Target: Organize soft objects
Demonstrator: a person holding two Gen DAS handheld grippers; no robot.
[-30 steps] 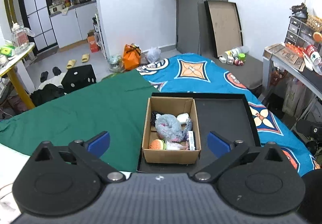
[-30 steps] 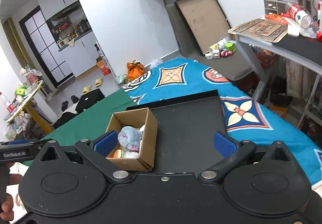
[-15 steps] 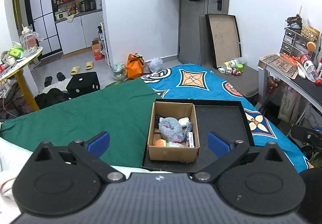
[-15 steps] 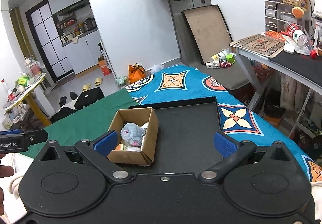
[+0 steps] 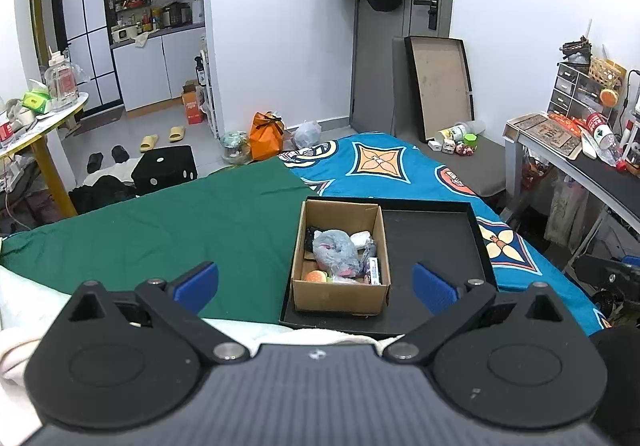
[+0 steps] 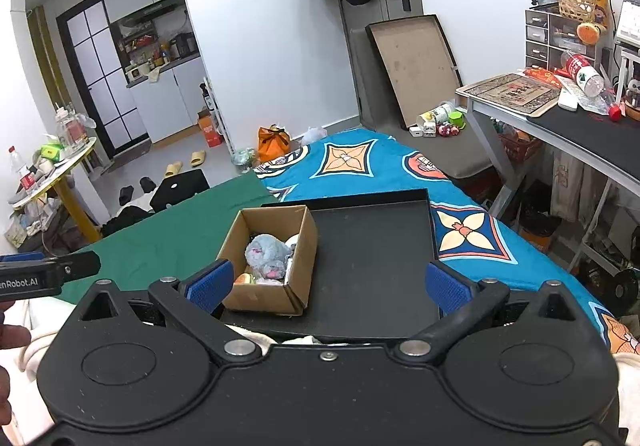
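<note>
Several soft toys in cardboard box [image 5: 340, 288] on black tray [image 5: 432, 230].

Both fisheye views look forward and slightly down across a bed [image 5: 208, 230] toward the far door [image 5: 400, 45], each framed below by its own device's spread blue-padded fingers [image 5: 196, 282]. The left wrist view sits nearly square behind the cardboard box [image 5: 340, 286]; the right wrist view stands further right, seeing the box [image 6: 272, 294] obliquely. Both share the box, the black tray [image 5: 432, 230] [image 6: 372, 246] and the doorway wall. The right view appears a little nearer, though lens distortion makes that uncertain.
</note>
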